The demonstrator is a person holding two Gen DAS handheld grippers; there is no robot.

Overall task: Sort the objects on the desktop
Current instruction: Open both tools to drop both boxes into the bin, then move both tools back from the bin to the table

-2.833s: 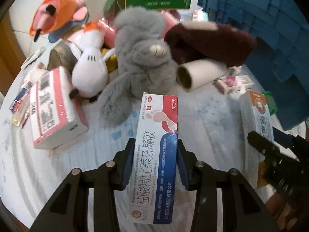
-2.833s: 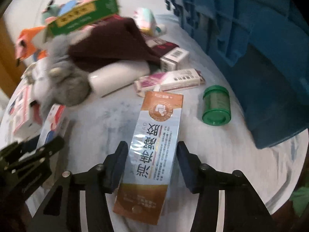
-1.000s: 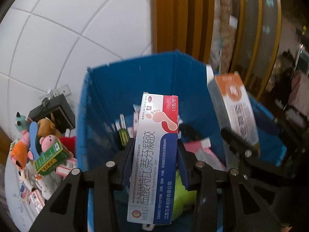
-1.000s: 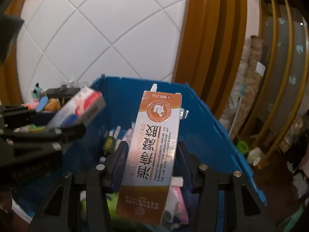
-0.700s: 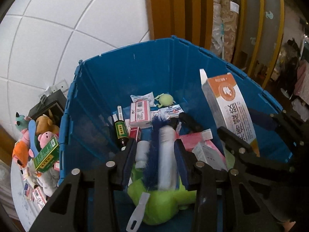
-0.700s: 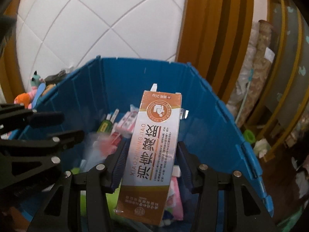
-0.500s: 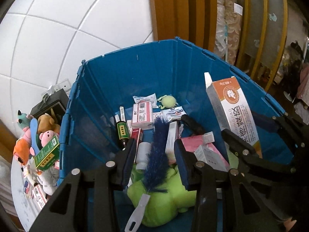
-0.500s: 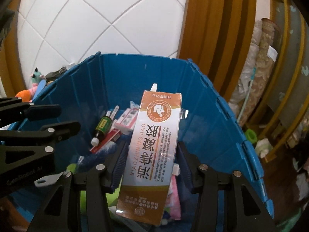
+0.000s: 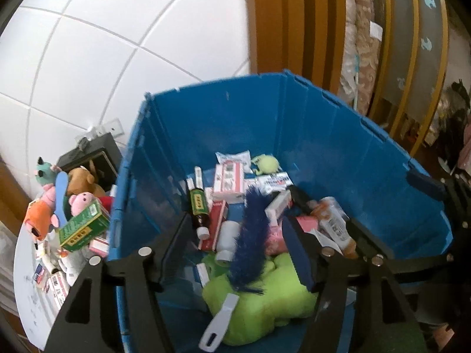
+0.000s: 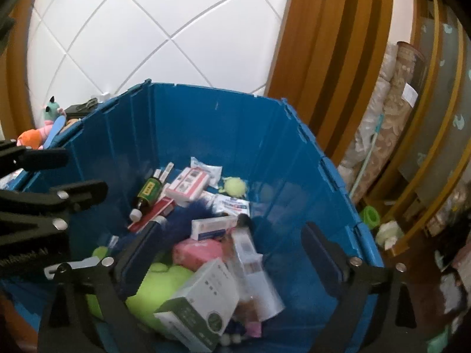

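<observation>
Blue crate (image 10: 223,123) already holds the two dropped medicine boxes among its clutter. Both hand-held grippers, left (image 9: 235,250) and right (image 10: 232,244), have just been opening and stand wide, empty. Lift clear of the rim before returning to the tabletop (image 9: 26,291) toys.

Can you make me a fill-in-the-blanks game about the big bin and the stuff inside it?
1. The big bin that holds all the things is coloured ____.
2. The soft plush toy at the near end of the bin is coloured ____.
3. Between the fingers of the right gripper there is ____ held.
4. The fluffy duster lies on top of the ____ toy.

Missing words: blue; green; nothing; green
</observation>
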